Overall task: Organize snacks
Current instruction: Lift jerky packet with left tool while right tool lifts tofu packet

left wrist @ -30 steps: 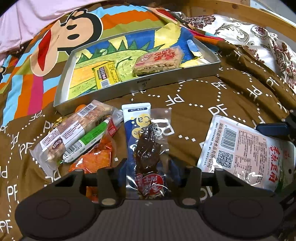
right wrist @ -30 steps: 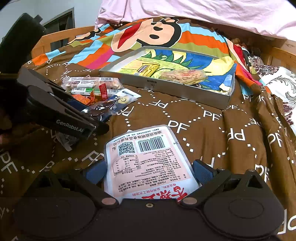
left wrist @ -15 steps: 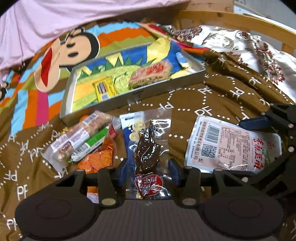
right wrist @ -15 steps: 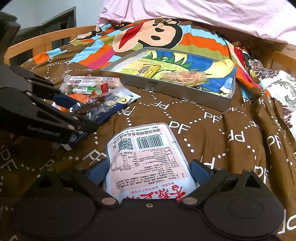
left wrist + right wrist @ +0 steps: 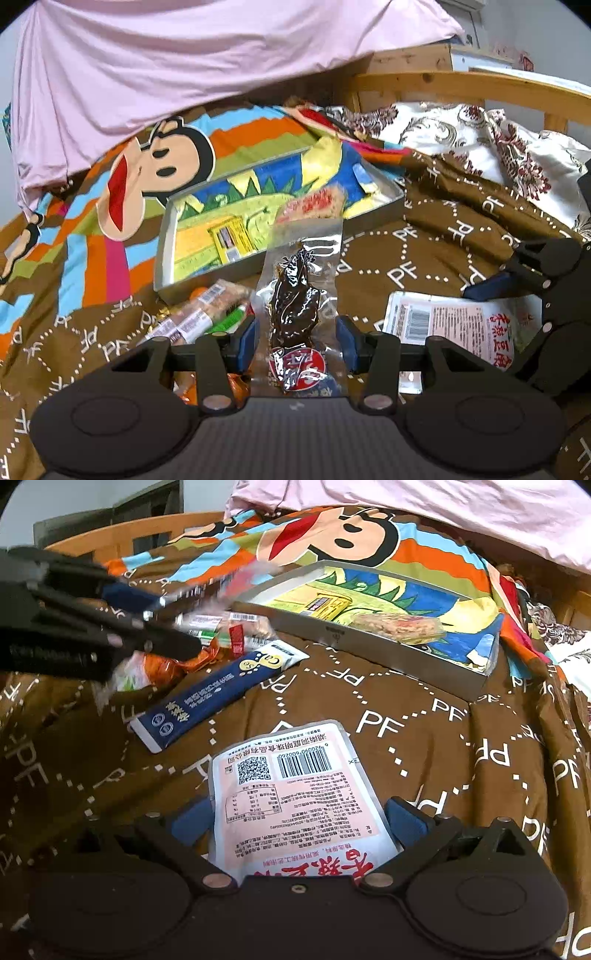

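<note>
On the left of the bed, beside the metal tray, a heap of wrapped snack bars lies on the brown blanket. Next, the left gripper holds a clear packet of dark dried meat lifted off the blanket, jaws clenched on its lower part. A navy stick sachet lies flat below. Rightmost, the right gripper straddles a white pouch, jaws spread on either side; whether they touch it I cannot tell.
</note>
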The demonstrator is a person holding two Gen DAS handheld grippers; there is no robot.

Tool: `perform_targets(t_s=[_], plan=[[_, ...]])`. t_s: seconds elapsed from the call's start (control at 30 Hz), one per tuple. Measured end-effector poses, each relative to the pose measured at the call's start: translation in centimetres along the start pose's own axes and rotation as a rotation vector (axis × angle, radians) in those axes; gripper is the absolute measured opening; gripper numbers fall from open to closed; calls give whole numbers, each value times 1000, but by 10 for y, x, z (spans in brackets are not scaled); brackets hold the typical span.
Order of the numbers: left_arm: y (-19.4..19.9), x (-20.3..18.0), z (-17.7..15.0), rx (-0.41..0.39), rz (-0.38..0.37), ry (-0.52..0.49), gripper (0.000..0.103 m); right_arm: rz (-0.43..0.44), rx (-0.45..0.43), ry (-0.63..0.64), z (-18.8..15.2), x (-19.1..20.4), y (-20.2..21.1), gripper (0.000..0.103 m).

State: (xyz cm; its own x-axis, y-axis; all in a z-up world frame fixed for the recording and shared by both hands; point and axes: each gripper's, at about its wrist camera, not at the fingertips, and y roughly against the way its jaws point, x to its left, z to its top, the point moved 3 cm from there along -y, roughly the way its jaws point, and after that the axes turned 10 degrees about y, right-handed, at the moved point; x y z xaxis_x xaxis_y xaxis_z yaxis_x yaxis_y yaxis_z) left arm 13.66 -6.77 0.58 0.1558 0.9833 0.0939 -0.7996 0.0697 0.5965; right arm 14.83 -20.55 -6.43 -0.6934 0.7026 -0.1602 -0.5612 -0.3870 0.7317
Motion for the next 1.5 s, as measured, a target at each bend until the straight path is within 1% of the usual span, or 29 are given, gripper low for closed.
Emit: perform_targets(t_s=[0.13,0.2,0.27,0.3,0.43,0.57,0.67,0.9,1.07,1.27,1.33,1.43,1.5], plan=[[6,1,4,-28,4,-1,50,-31,13,38,0,4,0,91],[10,2,5,-43,8,-3,50,-39,10,40,0,5,1,81],[13,2,6,-60,12,-9,50,-51,4,44,2,5,3,76],[15,2,6,-68,14,-12,50,-54,4,46,2,6,3,75],[22,2,8,-96,18,-20,50,-70,6,58,4,9,5,74],[28,0,8,-122,21,-32,50,-108,-24,87,7,12,11,74],[32,-1,9,-138,23,-39,50,-154,-66,120,11,14,18,74],[37,-1,12,-170,18,-30,50,-276,-186,144,20,8,33,74],[39,0,14,-189,19,-24,50,-332,-252,142,24,3,42,74],[42,6,18,-223,28,-15,50,-374,-314,160,26,5,50,74],[42,12,22,-231,20,-2,50,-387,-329,165,31,2,51,74],[40,30,33,-232,-38,62,50,-383,-347,146,44,-8,48,74],[34,46,46,-224,-46,94,50,-391,-361,153,55,-17,42,74]])
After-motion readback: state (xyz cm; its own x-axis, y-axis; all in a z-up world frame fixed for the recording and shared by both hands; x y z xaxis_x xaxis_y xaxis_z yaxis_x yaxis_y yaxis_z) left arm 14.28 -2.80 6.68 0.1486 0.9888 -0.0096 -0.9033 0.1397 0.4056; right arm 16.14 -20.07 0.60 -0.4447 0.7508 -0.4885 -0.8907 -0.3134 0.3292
